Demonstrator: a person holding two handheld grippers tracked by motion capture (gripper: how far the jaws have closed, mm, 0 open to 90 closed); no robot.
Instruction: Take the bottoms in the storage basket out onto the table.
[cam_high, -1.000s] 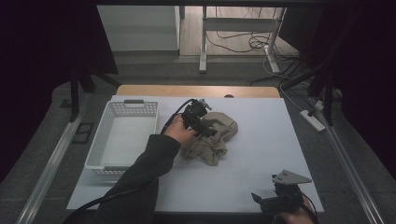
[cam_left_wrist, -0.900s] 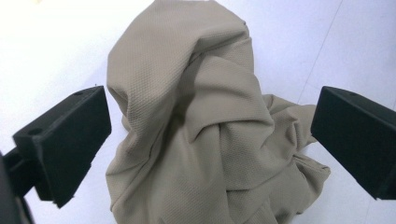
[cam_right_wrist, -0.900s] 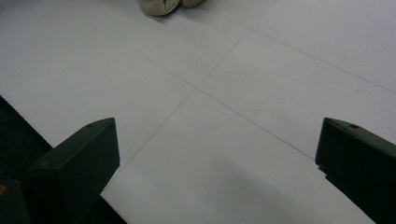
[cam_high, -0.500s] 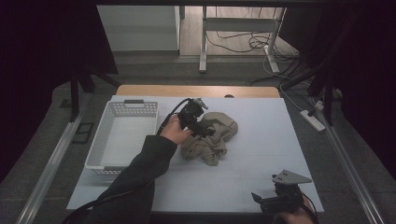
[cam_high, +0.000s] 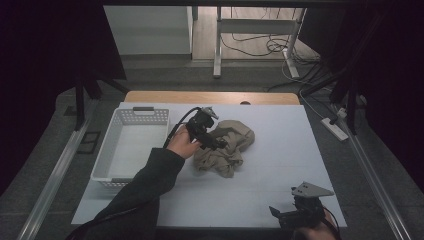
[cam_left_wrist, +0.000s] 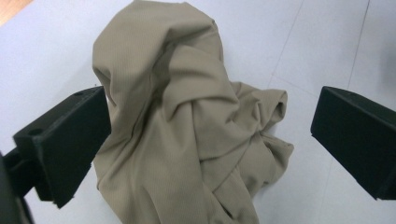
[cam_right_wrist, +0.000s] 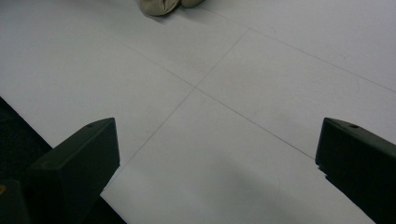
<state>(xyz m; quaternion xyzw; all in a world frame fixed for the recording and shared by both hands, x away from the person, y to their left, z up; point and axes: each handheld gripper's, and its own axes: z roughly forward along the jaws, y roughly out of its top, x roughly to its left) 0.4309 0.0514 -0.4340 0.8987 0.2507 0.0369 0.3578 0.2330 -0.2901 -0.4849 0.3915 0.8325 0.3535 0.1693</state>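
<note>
A crumpled tan cloth (cam_high: 227, 146) lies in a heap near the middle of the white table (cam_high: 280, 165). My left gripper (cam_high: 216, 142) hovers over the cloth's left side, jaws open; in the left gripper view the cloth (cam_left_wrist: 187, 130) spreads between and below the two black jaws without being pinched. My right gripper (cam_high: 292, 216) rests low at the table's near right edge, open, with bare table between its jaws. The cloth's edge (cam_right_wrist: 161, 5) peeks in at the top of the right gripper view.
A white perforated basket (cam_high: 131, 145) stands on the table's left side, beside the cloth. A wooden strip (cam_high: 210, 97) runs along the table's far edge. Cables and a power strip (cam_high: 335, 127) lie on the floor beyond and to the right.
My left gripper has shifted slightly right and down, over the cloth's left side. The right gripper has stayed still.
</note>
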